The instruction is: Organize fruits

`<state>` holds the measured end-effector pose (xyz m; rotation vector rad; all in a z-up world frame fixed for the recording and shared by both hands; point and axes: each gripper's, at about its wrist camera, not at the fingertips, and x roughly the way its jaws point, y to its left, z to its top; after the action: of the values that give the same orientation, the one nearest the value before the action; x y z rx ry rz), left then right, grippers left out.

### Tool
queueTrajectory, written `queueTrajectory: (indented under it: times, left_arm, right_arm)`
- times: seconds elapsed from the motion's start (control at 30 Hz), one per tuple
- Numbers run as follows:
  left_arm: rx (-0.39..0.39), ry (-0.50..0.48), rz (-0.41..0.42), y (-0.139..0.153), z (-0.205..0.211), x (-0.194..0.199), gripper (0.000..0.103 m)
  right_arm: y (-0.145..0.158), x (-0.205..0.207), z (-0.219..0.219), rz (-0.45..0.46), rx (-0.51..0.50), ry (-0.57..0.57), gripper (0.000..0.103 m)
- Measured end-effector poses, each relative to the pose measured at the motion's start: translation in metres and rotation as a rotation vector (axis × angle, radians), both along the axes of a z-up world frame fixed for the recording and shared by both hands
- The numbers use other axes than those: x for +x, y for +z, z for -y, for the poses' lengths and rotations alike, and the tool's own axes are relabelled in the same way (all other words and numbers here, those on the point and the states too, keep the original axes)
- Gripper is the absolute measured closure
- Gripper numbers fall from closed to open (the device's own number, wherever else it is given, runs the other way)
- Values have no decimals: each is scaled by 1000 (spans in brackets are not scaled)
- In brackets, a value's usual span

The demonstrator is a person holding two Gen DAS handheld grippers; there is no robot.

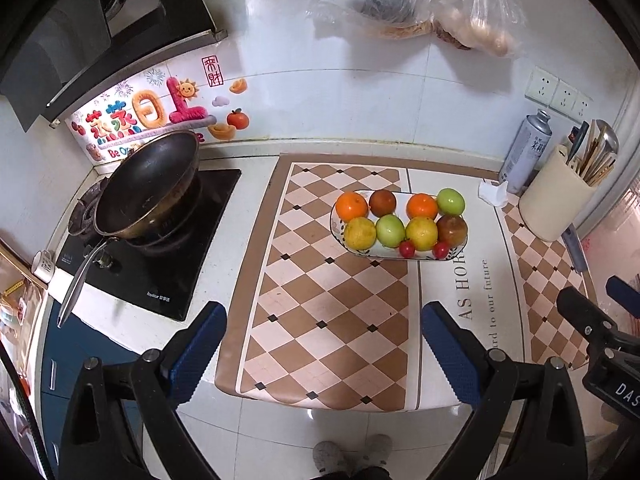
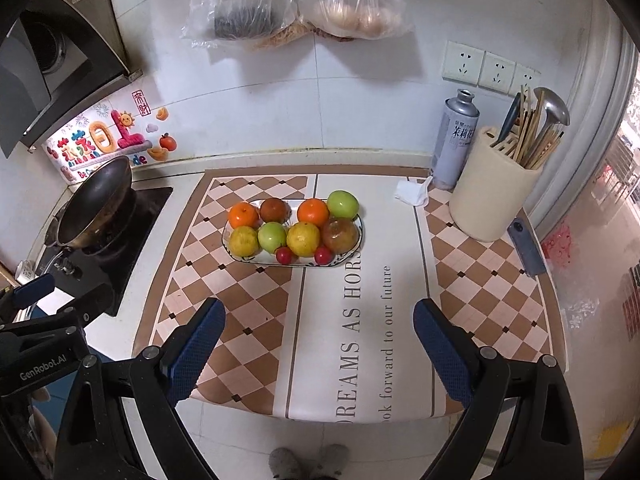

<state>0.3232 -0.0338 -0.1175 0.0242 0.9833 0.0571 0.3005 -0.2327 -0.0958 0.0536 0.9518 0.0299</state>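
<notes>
A white oval plate [image 1: 340, 246] [image 2: 240, 258] sits on the checkered mat and holds the fruit in rows: two oranges [image 1: 351, 205] [image 2: 243, 215], two green apples [image 1: 451, 201] [image 2: 343, 204], two yellow citrus [image 1: 360, 233] [image 2: 303, 239], two brown fruits [image 1: 452, 230] [image 2: 340, 233] and two small red fruits [image 1: 407, 249] [image 2: 284, 255]. My left gripper [image 1: 322, 320] is open and empty, held back above the counter's front edge. My right gripper [image 2: 318, 316] is open and empty, also well short of the plate.
A black wok [image 1: 148, 188] [image 2: 96, 200] stands on the hob at left. A spray can [image 2: 456, 138], a cream utensil holder [image 2: 494, 196] and a crumpled tissue [image 2: 412, 192] stand at right. Plastic bags [image 2: 296, 0] hang on the wall.
</notes>
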Motion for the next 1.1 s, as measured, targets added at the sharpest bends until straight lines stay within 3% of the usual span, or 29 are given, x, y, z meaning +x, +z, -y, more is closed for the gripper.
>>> queueTrajectory:
  times: [1.1]
  left_arm:
    - [4, -19, 47, 13, 7, -2, 1]
  right_arm:
    - [16, -9, 3, 42, -14, -5, 5]
